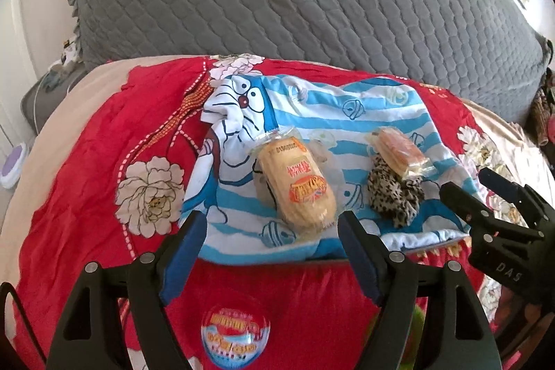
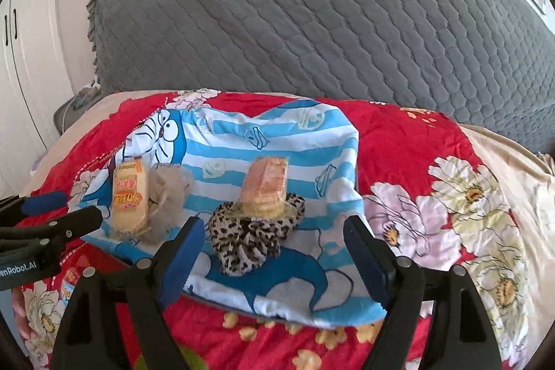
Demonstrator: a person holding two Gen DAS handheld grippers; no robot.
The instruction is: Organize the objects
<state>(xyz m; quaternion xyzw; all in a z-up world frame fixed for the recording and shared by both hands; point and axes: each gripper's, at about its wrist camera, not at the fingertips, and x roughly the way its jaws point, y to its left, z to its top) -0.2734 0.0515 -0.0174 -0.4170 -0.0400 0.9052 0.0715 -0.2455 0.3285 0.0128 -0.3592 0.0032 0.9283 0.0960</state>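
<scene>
Both the left gripper (image 1: pixel 270 240) and right gripper (image 2: pixel 272 247) stand wide open, holding nothing. The cracker packet (image 1: pixel 298 186) lies on the striped cloth (image 1: pixel 347 113); the biscuit pack (image 2: pixel 265 186) rests on the leopard scrunchie (image 2: pixel 249 241). Risk: gripping the scrunchie could tip the biscuit pack.

- "DAS" in pale letters on the black body of the right tool (image 1: pixel 499 193).
- "enRobot.AI", cut off at the frame edge, on the left tool (image 2: pixel 52 207).
- Orange print on the snack packet (image 1: pixel 298 186) is too blurred to read.
</scene>
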